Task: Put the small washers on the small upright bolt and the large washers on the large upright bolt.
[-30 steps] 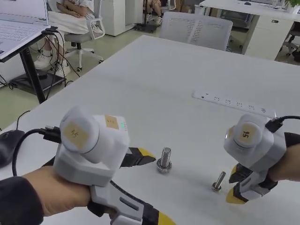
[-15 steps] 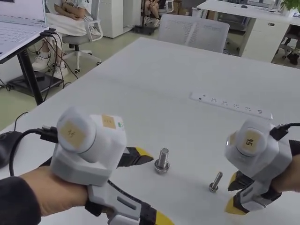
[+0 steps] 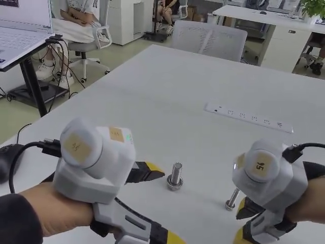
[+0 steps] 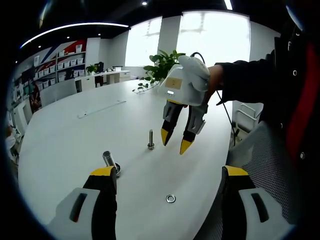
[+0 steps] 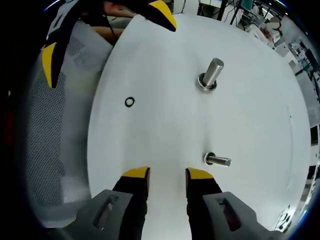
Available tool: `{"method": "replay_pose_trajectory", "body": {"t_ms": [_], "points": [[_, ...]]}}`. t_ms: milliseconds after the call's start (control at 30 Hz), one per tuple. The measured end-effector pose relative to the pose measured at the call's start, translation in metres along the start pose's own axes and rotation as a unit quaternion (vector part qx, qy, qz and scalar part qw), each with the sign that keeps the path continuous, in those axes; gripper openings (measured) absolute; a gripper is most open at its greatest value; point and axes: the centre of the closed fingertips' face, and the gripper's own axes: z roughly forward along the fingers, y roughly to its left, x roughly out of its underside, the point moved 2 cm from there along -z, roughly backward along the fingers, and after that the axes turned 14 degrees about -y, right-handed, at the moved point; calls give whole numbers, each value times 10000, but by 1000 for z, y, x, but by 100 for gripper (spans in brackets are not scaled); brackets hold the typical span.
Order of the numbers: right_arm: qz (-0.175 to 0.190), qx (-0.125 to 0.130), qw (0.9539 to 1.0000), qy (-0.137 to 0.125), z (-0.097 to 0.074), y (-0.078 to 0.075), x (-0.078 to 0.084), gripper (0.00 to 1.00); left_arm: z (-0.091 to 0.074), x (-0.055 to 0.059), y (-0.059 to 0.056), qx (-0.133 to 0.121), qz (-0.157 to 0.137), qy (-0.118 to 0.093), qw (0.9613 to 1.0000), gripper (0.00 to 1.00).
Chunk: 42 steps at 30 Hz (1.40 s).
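Observation:
The large upright bolt (image 3: 175, 175) stands mid-table with washers round its base. To its right stands the small upright bolt (image 3: 232, 197). My left gripper (image 3: 162, 203) is wide open, and one yellow tip lies just left of the large bolt. My right gripper (image 3: 241, 219) hovers over the table just beside the small bolt, its jaws a little apart and holding nothing. One loose small washer (image 4: 171, 198) lies flat near the table's near edge, between my left gripper's jaws (image 4: 168, 172). From my right gripper (image 5: 167, 174) that washer (image 5: 129, 102) is ahead to the left, the small bolt (image 5: 217, 160) close by on the right.
A white power strip (image 3: 249, 117) lies across the far right of the white table (image 3: 152, 91). A grey chair (image 3: 210, 38) stands behind the table. A dark mouse (image 3: 7, 157) sits at the left edge. A seated person and a laptop desk are at the far left.
My right gripper has come down and towards me, now covering part of the small bolt in the head view. The left gripper has stayed put.

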Motion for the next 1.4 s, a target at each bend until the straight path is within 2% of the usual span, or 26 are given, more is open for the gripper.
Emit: {"method": "replay_pose_trajectory", "body": {"t_ms": [367,933,1133,1400], "points": [[-286,-266,9992,-28,12,21,-19,30,-5,1,-3,-39,3,-6,10000,86],[-767,-598,9951,-193,35,42,-65,30,-13,3,-8,-102,-2,-13,9999,86],[-857,-748,9932,-234,46,51,-73,29,-16,4,-8,-145,-4,-21,9999,86],[-922,-880,9917,-186,59,57,-76,28,-19,5,-9,-189,-15,-40,9998,86]]}}
